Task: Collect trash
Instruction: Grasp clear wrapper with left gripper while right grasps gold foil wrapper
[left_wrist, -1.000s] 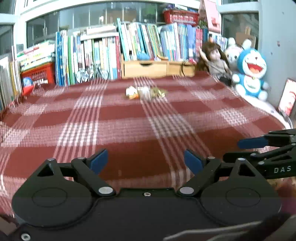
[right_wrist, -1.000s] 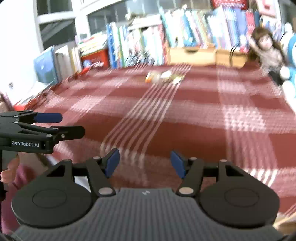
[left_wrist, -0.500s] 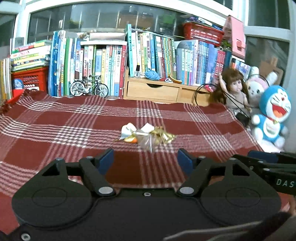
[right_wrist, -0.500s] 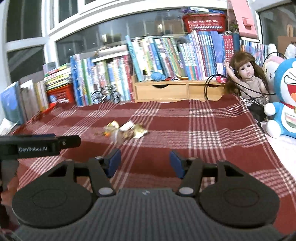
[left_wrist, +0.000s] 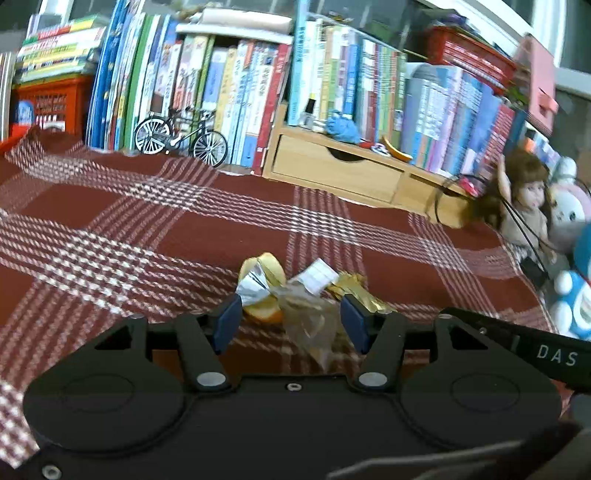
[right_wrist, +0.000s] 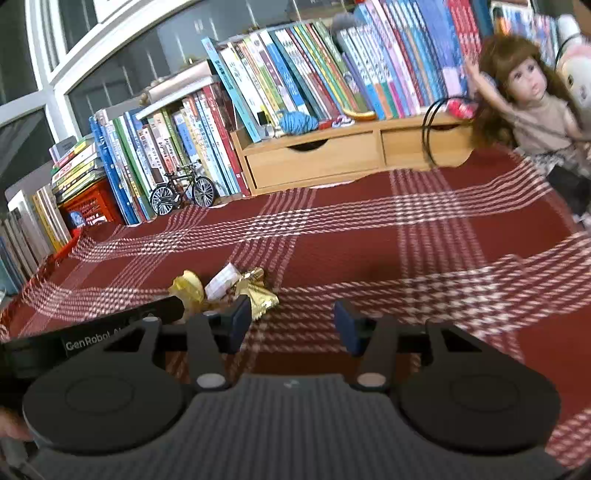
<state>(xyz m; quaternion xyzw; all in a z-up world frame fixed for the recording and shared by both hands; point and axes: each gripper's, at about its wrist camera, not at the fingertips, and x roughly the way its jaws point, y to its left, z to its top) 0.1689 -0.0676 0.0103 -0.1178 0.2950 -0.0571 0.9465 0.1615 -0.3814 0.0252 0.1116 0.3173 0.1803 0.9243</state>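
A small heap of trash lies on the red plaid cloth (left_wrist: 110, 236): a yellow and silver wrapper (left_wrist: 260, 275), a clear plastic bag (left_wrist: 310, 321), a white paper scrap (left_wrist: 317, 275) and a gold foil wrapper (left_wrist: 360, 291). My left gripper (left_wrist: 291, 323) is open, its blue pads on either side of the clear bag, which reaches in between them. In the right wrist view the heap (right_wrist: 221, 288) lies just ahead of the left pad. My right gripper (right_wrist: 291, 325) is open over bare cloth, to the right of the gold wrapper (right_wrist: 258, 295).
Rows of books (left_wrist: 240, 81) line the back, with a model bicycle (left_wrist: 181, 138), a wooden drawer unit (right_wrist: 332, 155) and a red crate (left_wrist: 48, 99). A doll (right_wrist: 528, 96) and plush toys (left_wrist: 576, 273) sit at the right edge of the cloth.
Both grippers have moved forward and closer to the trash heap. It now lies at the left gripper's pads and beside the right gripper's left pad.
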